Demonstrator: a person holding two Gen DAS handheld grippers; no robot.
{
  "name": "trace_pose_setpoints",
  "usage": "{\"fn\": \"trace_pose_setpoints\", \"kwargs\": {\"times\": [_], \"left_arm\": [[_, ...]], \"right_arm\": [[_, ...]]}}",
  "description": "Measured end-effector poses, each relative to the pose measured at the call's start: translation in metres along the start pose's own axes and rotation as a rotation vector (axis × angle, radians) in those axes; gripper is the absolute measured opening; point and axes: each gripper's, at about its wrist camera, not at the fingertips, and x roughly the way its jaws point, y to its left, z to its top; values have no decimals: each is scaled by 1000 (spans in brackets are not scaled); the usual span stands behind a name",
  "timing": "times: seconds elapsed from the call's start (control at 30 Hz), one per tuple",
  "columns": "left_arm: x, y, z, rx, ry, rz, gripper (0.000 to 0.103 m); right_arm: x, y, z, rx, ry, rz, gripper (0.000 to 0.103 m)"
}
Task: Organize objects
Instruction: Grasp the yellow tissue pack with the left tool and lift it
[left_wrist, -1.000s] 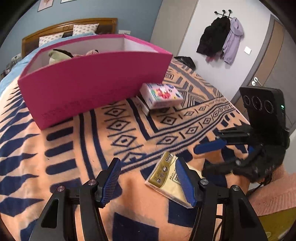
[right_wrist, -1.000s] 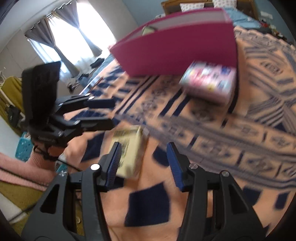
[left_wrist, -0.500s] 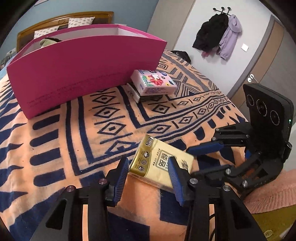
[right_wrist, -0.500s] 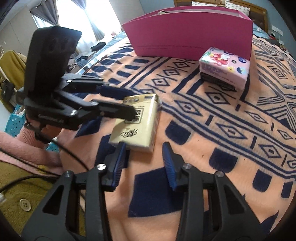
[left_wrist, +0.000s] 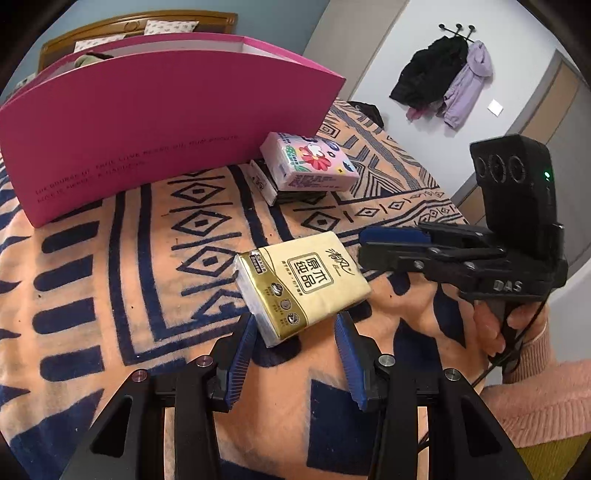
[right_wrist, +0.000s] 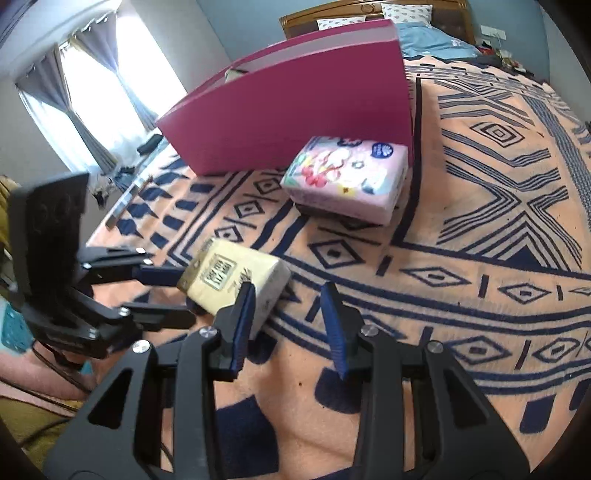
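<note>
The yellow plastic-wrapped tissue pack (left_wrist: 301, 286) lies flat on the orange-and-navy patterned blanket (left_wrist: 129, 258), now nearer my left tongs (left_wrist: 295, 347) than a second ago. Both stand apart and empty; my right tongs (right_wrist: 288, 314) have swung in beside it. The grab seems imminent, the tall pink cardboard box (left_wrist: 147, 110) its likely home.

I saw a patterned orange-and-navy blanket (left_wrist: 155, 258) spread over the bed, whose wooden headboard (left_wrist: 122, 27) stood at the far end with pillows (right_wrist: 406, 11) against it. A black coat (left_wrist: 428, 74) and a lilac jacket (left_wrist: 469, 85) hung from wall hooks. Grey curtains (right_wrist: 85, 122) framed a bright window.
</note>
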Motion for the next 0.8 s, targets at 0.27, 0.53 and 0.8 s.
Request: {"fn": "trace_pose_setpoints", "kwargs": {"times": [0.27,0.53,0.8], "left_arm": [[-4,2,6,-21,-28,7,39],[-4,-1,11,-34,-38,15,31],[-15,-10,26,-12,-74,-1,31]], "right_arm": [[14,10,0,3,21,75,40],[21,15,2,-4,35,82,39],[2,23,15,-30,-27,61,39]]}}
